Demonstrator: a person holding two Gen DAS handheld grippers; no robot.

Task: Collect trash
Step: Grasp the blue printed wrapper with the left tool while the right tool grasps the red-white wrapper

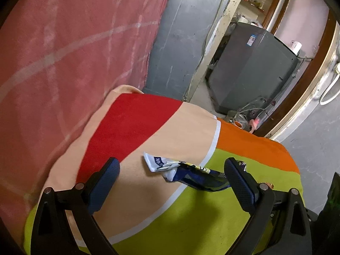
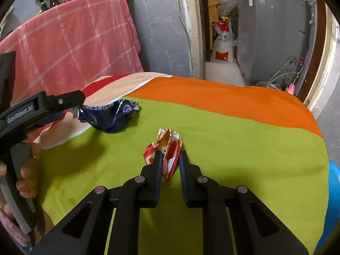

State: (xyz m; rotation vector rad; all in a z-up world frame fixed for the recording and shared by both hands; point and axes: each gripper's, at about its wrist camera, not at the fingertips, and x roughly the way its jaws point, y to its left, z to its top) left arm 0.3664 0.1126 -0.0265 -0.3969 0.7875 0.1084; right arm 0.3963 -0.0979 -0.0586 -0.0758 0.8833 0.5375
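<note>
A crumpled blue and white wrapper (image 1: 187, 173) lies on the table's coloured cloth (image 1: 174, 131). My left gripper (image 1: 172, 165) is open, its fingers either side of the wrapper, the right finger touching its end. The wrapper also shows in the right wrist view (image 2: 110, 116), with the left gripper (image 2: 70, 104) at its left. My right gripper (image 2: 170, 159) is shut on a red and white wrapper (image 2: 164, 146) that rests on the green part of the cloth (image 2: 233, 148).
A pink checked cloth (image 2: 74, 42) hangs behind the table. A grey appliance (image 2: 272, 31) and a red and white sack (image 2: 223, 42) stand past a doorway. A blue object (image 2: 333, 191) sits at the table's right edge.
</note>
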